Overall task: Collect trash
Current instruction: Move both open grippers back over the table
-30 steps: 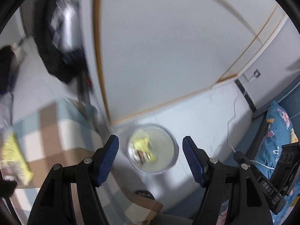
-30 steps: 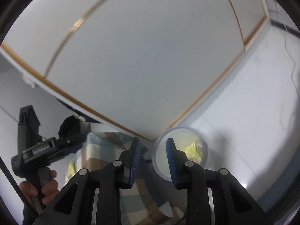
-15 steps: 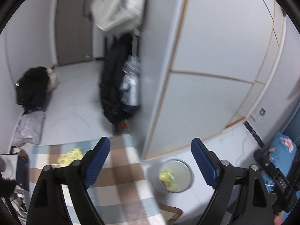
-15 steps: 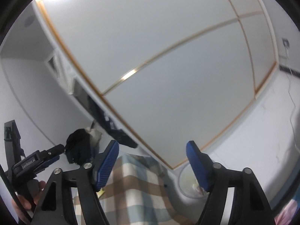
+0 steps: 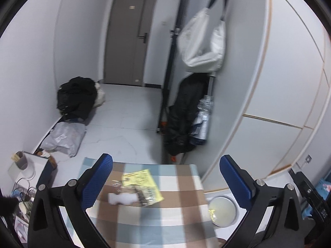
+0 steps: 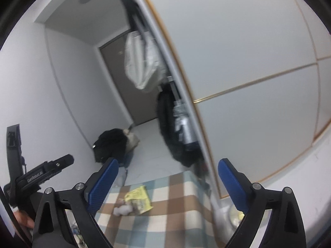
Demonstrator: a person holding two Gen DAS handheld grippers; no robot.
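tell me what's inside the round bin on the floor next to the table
Inside the round bin a scrap of yellow wrapper lies on a pale liner. The table's edge and the left gripper's finger cover part of its rim, so anything there stays hidden.

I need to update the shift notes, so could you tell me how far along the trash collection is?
Partly done. One yellow wrapper already lies in the round bin on the floor beside the table. Nothing is in hand: the left gripper and right gripper are both empty, jaws opening. Left on the checked tablecloth: a yellow wrapper, a crumpled white tissue and a small clear scrap.
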